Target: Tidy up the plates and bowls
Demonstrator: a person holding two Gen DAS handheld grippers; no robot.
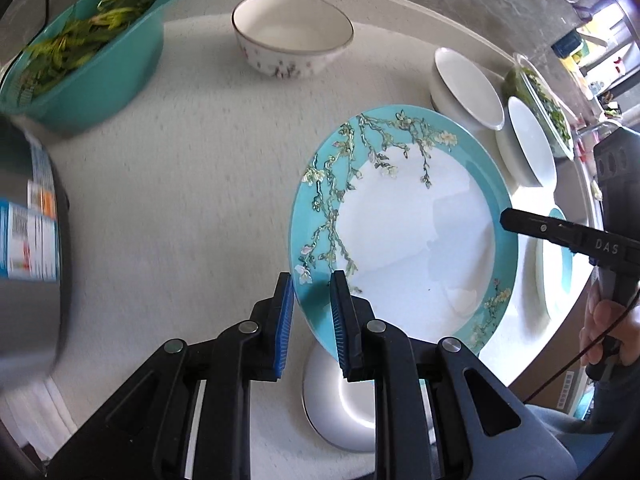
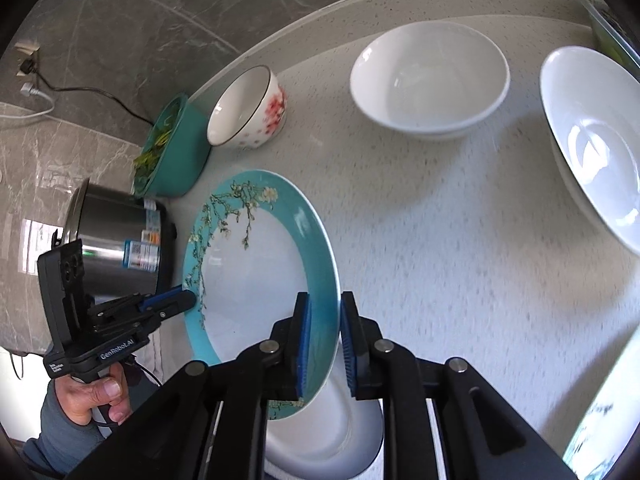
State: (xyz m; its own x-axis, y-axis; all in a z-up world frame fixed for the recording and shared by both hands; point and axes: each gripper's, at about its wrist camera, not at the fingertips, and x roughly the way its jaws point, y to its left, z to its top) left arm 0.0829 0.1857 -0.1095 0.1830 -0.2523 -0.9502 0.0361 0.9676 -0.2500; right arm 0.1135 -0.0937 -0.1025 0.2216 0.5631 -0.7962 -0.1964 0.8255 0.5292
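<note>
Above the counter [image 2: 420, 220], the plate [image 1: 408, 232] hung tilted over a white dish [image 1: 340, 404]. The left gripper [image 1: 310, 320] pinched its near rim, nearly closed; the right gripper [image 2: 324, 344] straddled the opposite rim, nearly closed, contact unclear.

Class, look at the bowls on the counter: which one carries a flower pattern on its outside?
The bowl with pink blossoms and a dark rim line, beside the teal colander. The other bowls, like the white bowl, are plain.
</note>
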